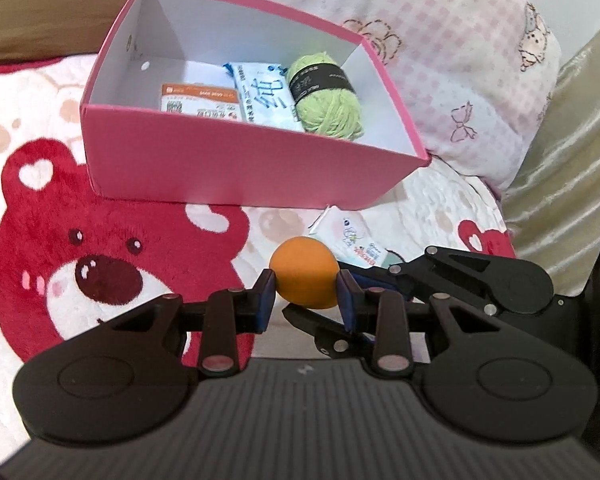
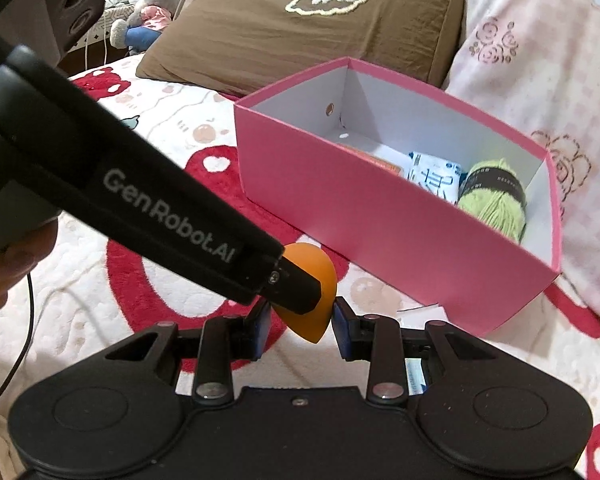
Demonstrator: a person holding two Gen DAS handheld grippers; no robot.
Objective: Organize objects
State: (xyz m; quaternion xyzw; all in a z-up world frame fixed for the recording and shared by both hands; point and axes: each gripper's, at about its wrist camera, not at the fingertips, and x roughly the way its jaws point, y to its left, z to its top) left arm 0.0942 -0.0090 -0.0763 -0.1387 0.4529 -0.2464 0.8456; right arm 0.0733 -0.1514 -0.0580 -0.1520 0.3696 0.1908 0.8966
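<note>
**Left wrist view.** The fingers (image 1: 265, 300) of the left gripper (image 1: 305, 292) stand narrow, their blue pads clamped on either side of an orange, egg-shaped foam sponge (image 1: 304, 272). The sponge is held clear above the white plush blanket with red bear print (image 1: 100, 240), short of the pink cardboard box with white interior (image 1: 240, 160). The box already contains a green yarn skein with a black band (image 1: 328, 100), a white-and-blue soft packet (image 1: 264, 96) and an orange-and-white carton (image 1: 196, 100). A small white printed sachet (image 1: 352, 240) lies on the blanket just beside the box's near wall. Judged from this, the task is well past halfway: three items are stored, while the sponge and the sachet remain.

**Right wrist view.** The fingers (image 2: 342, 320) of the right gripper (image 2: 300, 320) are also narrow. The pointed end of the sponge sits between their pads, which appear to press on it, so both tools seem to share the grip. The sponge surface looks smooth, matte and undented, rounded at one end and tapering at the other. The box stands open and near, with free floor at its left end.
</note>
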